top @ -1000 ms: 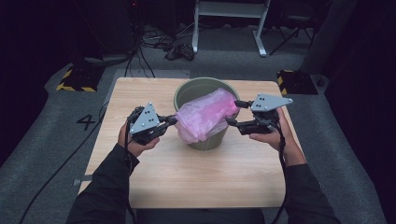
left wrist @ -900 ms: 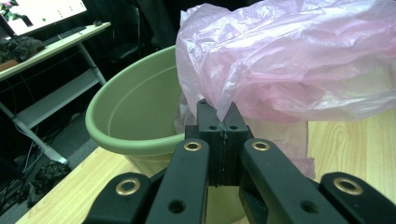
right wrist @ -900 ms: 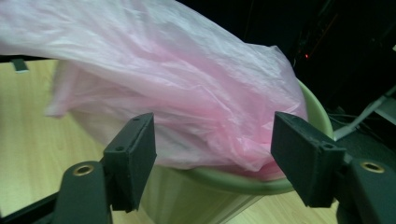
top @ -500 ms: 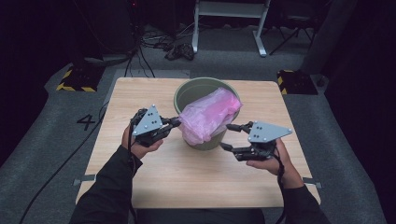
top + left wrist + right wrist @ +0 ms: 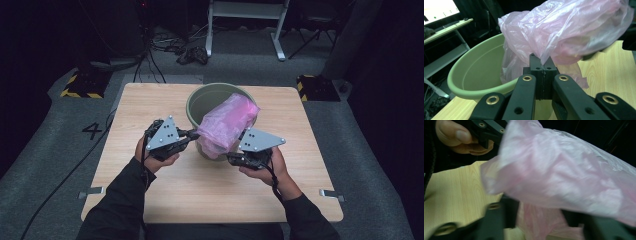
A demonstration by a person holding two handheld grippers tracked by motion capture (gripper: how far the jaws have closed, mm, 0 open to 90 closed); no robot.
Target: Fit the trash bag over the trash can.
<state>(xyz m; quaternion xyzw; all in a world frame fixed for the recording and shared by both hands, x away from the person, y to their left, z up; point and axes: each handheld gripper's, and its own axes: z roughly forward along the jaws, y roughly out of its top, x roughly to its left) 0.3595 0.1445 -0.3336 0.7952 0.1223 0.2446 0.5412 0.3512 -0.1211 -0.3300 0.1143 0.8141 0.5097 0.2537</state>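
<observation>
We hold two grippers: the left gripper (image 5: 543,65) is clamped on one thin pink plastic bag (image 5: 227,124), while the right gripper (image 5: 537,213), its jaws just closing, straddles the bag's film without pinching it. The bag drapes over the 6 o'clock rim of one round green plastic bucket (image 5: 200,102) on one pale wooden table (image 5: 150,100).
</observation>
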